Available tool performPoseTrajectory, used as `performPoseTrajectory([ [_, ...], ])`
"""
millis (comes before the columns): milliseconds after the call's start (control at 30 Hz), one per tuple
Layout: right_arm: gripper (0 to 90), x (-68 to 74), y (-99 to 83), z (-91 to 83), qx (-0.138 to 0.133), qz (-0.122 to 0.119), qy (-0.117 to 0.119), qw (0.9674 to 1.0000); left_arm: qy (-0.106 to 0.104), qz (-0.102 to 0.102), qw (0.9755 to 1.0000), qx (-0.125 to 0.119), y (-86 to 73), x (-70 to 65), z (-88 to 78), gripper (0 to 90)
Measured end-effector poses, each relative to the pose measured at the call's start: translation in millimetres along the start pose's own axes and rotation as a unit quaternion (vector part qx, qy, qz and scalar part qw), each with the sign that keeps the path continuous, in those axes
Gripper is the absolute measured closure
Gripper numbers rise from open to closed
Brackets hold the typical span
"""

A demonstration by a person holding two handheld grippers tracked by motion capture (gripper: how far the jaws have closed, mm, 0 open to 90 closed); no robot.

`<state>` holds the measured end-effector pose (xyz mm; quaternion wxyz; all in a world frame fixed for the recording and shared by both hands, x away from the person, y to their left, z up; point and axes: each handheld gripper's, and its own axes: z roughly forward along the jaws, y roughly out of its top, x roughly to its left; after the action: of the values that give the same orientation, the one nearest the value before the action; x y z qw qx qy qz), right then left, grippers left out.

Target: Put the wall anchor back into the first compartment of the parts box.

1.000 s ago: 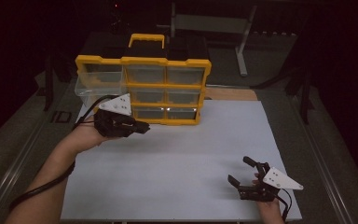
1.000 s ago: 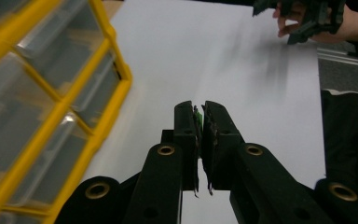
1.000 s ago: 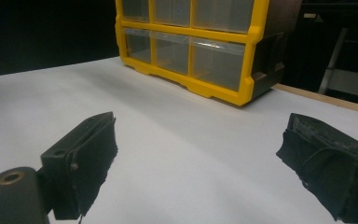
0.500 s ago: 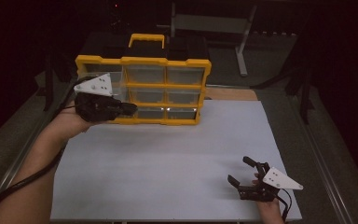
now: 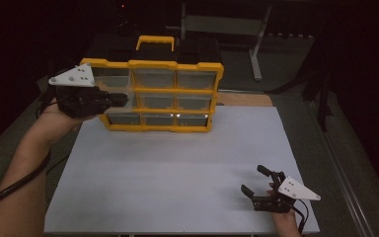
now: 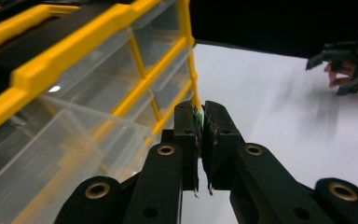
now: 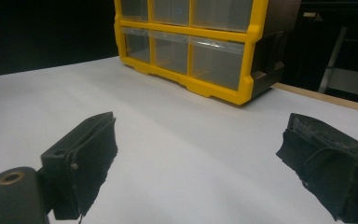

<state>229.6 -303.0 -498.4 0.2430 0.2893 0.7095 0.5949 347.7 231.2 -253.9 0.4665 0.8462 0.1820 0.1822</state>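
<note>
A yellow-framed organizer (image 5: 153, 91) (image 6: 98, 60) (image 7: 191, 37) with clear drawers stands upright at the back of the white mat (image 5: 177, 168). My left gripper (image 5: 121, 98) (image 6: 199, 109) hovers in front of the organizer's left column, pointing right. Its jaws are shut on a small green piece (image 6: 198, 117), of which just a sliver shows between the pads. A clear drawer (image 6: 51, 154) seems to stick out beside the jaws. My right gripper (image 5: 251, 178) (image 7: 205, 163) rests open on the mat at the near right, nothing between its fingers.
A wooden board (image 5: 242, 98) lies to the right behind the mat. A metal stand (image 5: 256, 44) rises in the dark at the back. The organizer carries a yellow handle (image 5: 155, 42) on top. The right gripper (image 6: 340, 70) appears far off in the left gripper view.
My left gripper has risen and drifted left, from in front of the lower left drawers to the organizer's left edge. It stays shut. The right gripper has not moved.
</note>
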Motion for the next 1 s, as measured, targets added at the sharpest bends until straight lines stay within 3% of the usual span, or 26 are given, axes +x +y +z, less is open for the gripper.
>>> performPoseTrajectory([
  [233, 9.6, 0.2, -0.3, 0.5, 0.002, -0.002, -0.001, 1.0000, 0.030, -0.022, 0.9992, -0.017, -6.6, 8.6, -13.3, 83.8],
  [333, 9.6, 0.3, -0.6, 0.7, 0.004, -0.001, 0.000, 1.0000, 0.037, -0.019, 0.9990, -0.015, -7.9, 9.0, -14.0, 83.8],
  [367, 9.6, 0.2, -0.5, 0.6, 0.003, -0.001, -0.001, 1.0000, 0.049, -0.028, 0.9982, -0.020, -11.8, 12.0, -16.8, 83.8],
  [533, 9.6, 0.1, -0.7, 0.5, 0.004, 0.000, -0.001, 1.0000, 0.069, -0.044, 0.9963, -0.028, -15.9, 16.9, -19.9, 83.8],
  [600, 9.6, 0.0, -0.6, 0.4, 0.004, -0.001, -0.001, 1.0000, 0.078, -0.055, 0.9949, -0.033, -18.3, 19.8, -21.4, 83.8],
  [633, 9.6, 0.0, -0.6, 0.3, 0.004, 0.000, -0.001, 1.0000, 0.095, -0.066, 0.9926, -0.038, -20.4, 22.4, -22.7, 83.8],
  [733, 9.5, -0.2, -0.7, 0.1, 0.003, 0.000, -0.001, 1.0000, 0.114, -0.083, 0.9892, -0.040, -23.6, 25.8, -22.7, 83.7],
  [800, 9.6, -0.1, -0.7, 0.0, 0.004, 0.001, -0.001, 1.0000, 0.115, -0.091, 0.9884, -0.038, -24.6, 26.9, -21.9, 83.6],
  [1000, 9.5, -0.2, -0.7, -0.3, 0.004, 0.001, -0.001, 1.0000, 0.144, -0.122, 0.9816, -0.032, -28.3, 30.4, -15.2, 83.2],
])
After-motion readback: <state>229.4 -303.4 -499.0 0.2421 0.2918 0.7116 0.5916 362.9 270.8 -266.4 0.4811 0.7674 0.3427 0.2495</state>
